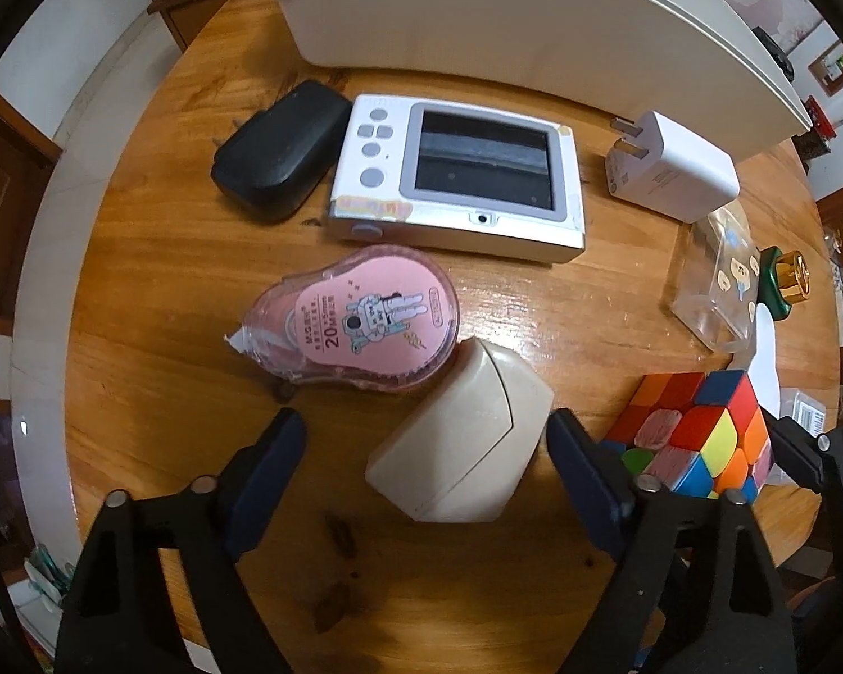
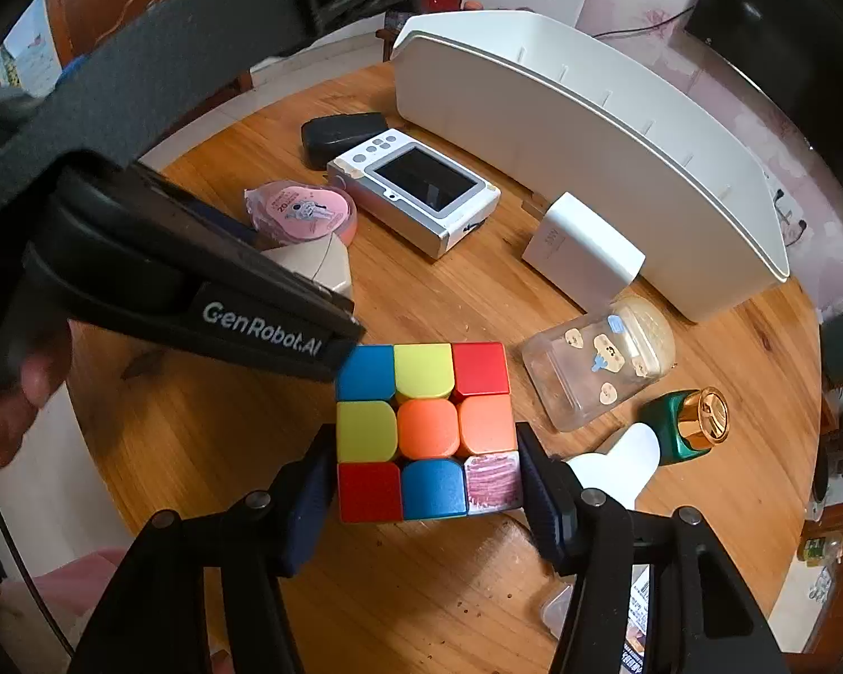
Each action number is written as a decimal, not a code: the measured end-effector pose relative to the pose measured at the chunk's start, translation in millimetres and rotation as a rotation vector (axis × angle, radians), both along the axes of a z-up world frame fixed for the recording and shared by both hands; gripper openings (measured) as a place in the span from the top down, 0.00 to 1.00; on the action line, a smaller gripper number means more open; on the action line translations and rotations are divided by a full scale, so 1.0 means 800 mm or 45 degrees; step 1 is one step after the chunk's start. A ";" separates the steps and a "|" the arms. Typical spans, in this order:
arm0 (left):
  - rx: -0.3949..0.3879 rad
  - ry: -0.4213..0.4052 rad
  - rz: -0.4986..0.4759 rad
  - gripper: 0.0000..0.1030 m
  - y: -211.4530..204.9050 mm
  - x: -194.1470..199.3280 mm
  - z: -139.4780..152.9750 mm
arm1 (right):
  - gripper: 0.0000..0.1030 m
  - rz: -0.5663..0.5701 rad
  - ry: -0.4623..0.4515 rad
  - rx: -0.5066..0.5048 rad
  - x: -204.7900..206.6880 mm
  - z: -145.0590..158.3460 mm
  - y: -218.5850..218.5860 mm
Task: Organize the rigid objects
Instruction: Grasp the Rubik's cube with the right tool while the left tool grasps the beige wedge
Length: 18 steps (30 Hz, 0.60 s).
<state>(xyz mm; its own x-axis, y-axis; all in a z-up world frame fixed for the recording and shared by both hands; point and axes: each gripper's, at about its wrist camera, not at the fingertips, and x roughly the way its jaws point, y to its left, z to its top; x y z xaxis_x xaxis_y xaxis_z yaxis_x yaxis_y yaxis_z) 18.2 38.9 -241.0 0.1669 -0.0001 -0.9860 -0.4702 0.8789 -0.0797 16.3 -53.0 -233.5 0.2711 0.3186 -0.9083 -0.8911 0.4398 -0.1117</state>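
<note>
Multicoloured cube (image 2: 427, 429) clamped in right gripper (image 2: 426, 483); left gripper (image 1: 427, 438) spread around beige case (image 1: 461, 443)

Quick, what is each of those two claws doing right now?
Left gripper: open, straddling the beige box.
Right gripper: shut on the puzzle cube.

On the table: two chargers, one black (image 1: 281, 149) at upper left and one white (image 1: 674, 168) at upper right; one puzzle cube (image 2: 427, 432); one pink tape dispenser (image 1: 359, 317); one small camera (image 1: 461, 177); one beige box (image 1: 461, 449); one clear jar (image 2: 596, 368) (lying down); one green bottle (image 2: 685, 421); one white bin (image 2: 590, 151).
</note>
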 end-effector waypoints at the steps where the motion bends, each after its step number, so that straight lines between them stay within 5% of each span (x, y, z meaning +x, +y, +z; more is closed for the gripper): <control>1: 0.012 -0.008 -0.012 0.27 -0.002 0.000 0.003 | 0.42 -0.001 0.003 0.002 0.000 0.001 -0.002; 3: -0.002 -0.030 -0.036 0.49 -0.006 0.007 0.008 | 0.43 -0.006 0.011 0.006 0.003 -0.002 0.004; 4: -0.011 -0.034 -0.052 0.53 -0.008 0.008 0.009 | 0.44 -0.013 0.031 0.015 0.004 -0.001 0.003; 11: 0.007 -0.033 -0.019 0.56 -0.017 0.006 0.023 | 0.44 -0.073 0.091 0.028 0.014 0.013 -0.008; 18: 0.110 -0.074 -0.044 0.56 -0.024 0.010 0.097 | 0.44 -0.130 0.078 0.176 0.027 0.098 -0.036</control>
